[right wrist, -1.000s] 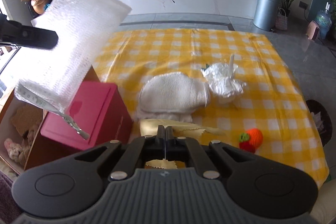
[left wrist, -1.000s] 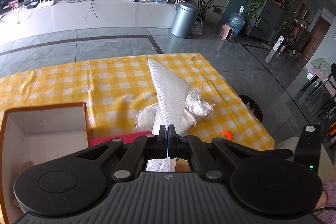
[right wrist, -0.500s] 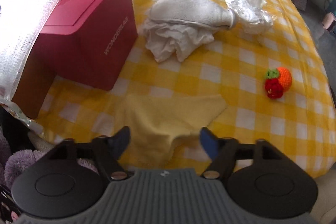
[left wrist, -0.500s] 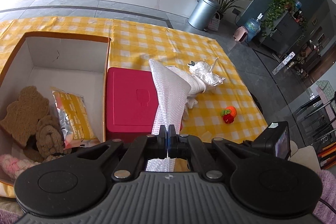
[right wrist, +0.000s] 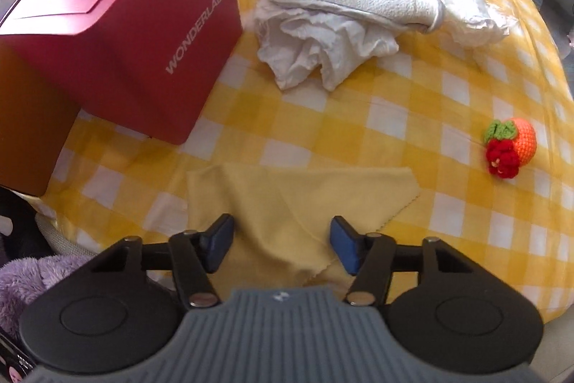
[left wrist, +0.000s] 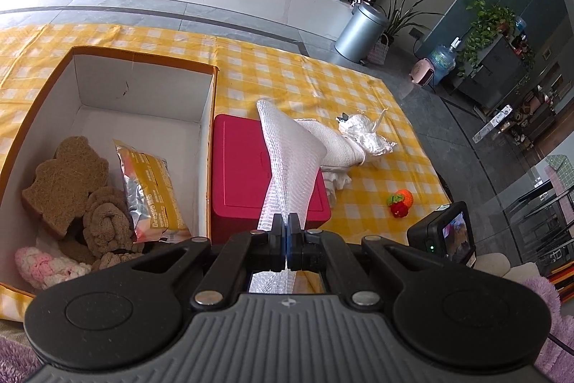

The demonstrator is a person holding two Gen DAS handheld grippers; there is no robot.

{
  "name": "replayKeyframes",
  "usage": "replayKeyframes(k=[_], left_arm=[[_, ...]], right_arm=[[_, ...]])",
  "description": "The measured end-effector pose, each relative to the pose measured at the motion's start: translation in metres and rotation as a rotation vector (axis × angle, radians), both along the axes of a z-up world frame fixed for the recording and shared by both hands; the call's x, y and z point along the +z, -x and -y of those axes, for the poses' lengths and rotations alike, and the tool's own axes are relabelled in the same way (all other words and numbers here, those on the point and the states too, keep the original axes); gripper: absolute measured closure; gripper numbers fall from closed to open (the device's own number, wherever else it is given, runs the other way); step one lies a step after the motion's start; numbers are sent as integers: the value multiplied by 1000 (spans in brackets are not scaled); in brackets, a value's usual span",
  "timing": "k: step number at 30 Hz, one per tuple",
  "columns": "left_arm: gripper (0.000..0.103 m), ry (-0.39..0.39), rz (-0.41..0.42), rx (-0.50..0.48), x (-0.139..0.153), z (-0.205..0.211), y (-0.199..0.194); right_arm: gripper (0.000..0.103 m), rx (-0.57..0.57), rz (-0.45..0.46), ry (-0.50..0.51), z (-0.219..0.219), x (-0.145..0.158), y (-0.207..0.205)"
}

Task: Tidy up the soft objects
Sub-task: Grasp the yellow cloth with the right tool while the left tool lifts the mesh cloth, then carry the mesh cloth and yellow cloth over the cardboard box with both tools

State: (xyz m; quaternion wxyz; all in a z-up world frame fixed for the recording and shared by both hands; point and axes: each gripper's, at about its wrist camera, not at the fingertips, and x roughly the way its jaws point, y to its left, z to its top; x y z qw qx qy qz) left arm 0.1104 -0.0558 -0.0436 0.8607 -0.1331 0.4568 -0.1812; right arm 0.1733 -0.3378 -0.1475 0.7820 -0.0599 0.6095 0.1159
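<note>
A white mesh foam sheet (left wrist: pixel 288 164) stands pinched in the left gripper (left wrist: pixel 287 239), whose jaws are clamped tight on its lower edge, above a red box (left wrist: pixel 240 174) beside an open cardboard box (left wrist: pixel 143 88) holding a brown sponge (left wrist: pixel 66 180), a yellow snack packet (left wrist: pixel 152 189) and a pink knitted piece (left wrist: pixel 46 266). The right gripper (right wrist: pixel 281 244) hangs over a pale yellow cloth (right wrist: pixel 283 192) lying flat on the yellow checked tablecloth (right wrist: pixel 394 117); its jaws, apart and just now closing, straddle the cloth without pressing it. A white towel bundle (right wrist: pixel 333 20) and a crocheted orange-and-red toy (right wrist: pixel 509 146) lie farther off.
</note>
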Motion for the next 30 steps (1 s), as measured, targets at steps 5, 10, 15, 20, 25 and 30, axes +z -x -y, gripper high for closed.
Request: replayKeyframes(k=[5,10,15,20,25,30], left_arm=[[102,11,-1,6,0,-2,2],[102,24,3,13,4,-9,7],[102,42,21,14,10,-14,13],[102,60,50,24,20,-23,21],[102,70,78,45,28,-38,28],[102,56,103,79,37,-59,31]], right_arm=[[103,-23,7,19,0,5,1],[103,-41,44,44,-5,12,10],[103,-72,92,35,-5,32,21],[103,-85,146,35,-5,59,36],[103,-96,198,32,-9,89,45],[103,-82,278,13,-18,126,51]])
